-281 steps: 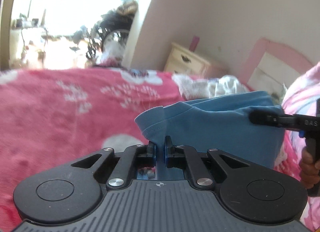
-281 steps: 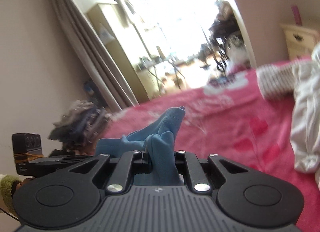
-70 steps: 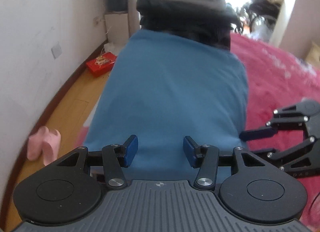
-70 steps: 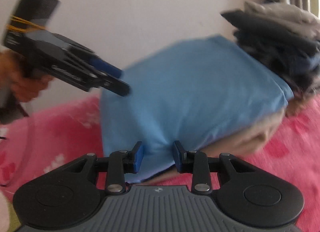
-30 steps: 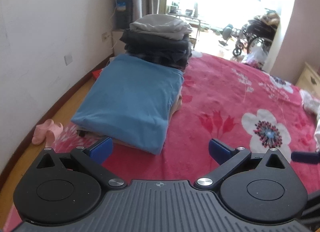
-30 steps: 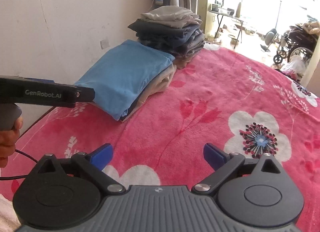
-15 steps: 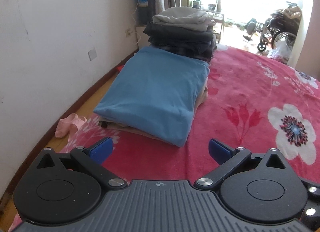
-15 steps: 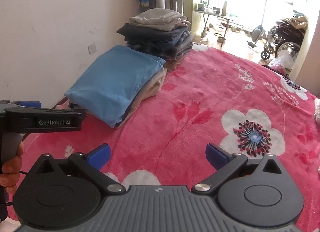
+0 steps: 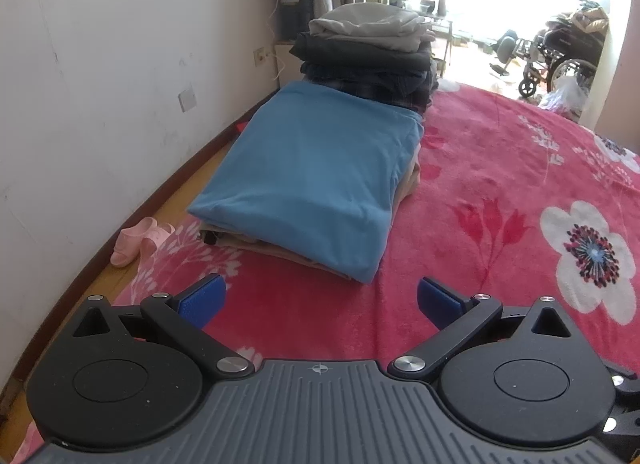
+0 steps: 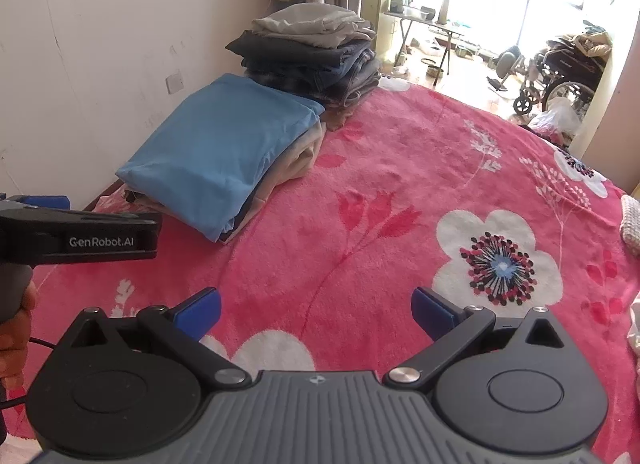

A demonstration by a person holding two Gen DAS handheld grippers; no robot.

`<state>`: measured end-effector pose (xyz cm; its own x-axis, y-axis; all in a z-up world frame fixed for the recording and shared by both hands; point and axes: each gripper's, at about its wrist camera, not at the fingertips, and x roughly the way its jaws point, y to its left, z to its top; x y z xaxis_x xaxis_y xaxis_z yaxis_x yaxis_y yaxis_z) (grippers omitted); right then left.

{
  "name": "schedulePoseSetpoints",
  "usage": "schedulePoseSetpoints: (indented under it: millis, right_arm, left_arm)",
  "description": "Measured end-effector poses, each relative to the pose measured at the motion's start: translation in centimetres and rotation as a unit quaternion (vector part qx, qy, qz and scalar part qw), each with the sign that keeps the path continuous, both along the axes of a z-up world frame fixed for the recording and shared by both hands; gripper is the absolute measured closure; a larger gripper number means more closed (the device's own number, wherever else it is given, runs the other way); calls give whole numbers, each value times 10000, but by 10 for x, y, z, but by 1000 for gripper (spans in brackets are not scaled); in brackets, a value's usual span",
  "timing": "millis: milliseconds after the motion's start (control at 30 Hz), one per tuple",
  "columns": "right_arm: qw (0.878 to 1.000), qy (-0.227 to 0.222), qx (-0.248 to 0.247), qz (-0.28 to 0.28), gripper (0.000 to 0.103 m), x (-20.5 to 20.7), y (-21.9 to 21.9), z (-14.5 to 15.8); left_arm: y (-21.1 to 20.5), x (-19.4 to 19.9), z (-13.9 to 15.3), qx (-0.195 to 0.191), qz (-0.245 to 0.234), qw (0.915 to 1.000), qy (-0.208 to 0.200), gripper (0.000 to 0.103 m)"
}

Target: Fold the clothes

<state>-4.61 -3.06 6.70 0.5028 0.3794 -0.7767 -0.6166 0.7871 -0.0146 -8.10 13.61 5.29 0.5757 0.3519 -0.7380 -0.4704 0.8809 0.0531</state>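
Evidently one garment is finished: the folded blue shirt [image 9: 316, 180] lies flat atop a low beige pile, just beside the taller dark stack [image 9: 366, 52], near the wall-side edge of the red floral blanket [image 10: 400, 200]. Left gripper [image 9: 320, 300] and right gripper [image 10: 316, 314] both spread wide, holding nothing, apart from the shirt. Pale cloth [image 10: 631, 224] at the right edge of the right view looks unfolded; probably more to do.

The folded beige garments [image 9: 276, 250] show only thin edges beneath the folded blue shirt [image 9: 316, 176] ahead of the left tongs [image 9: 319, 300]. Right of the right tongs [image 10: 316, 314], a white knitted cloth [image 10: 631, 224] is cut by the frame edge.
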Motion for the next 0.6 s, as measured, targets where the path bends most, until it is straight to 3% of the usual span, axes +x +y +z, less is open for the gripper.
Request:
schedulePoseSetpoints:
  millis: [600]
  right_arm:
    - [10000, -13, 43, -62, 0, -5, 0, 4]
  left_arm:
    - [1, -3, 3, 122, 67, 9999, -80, 0]
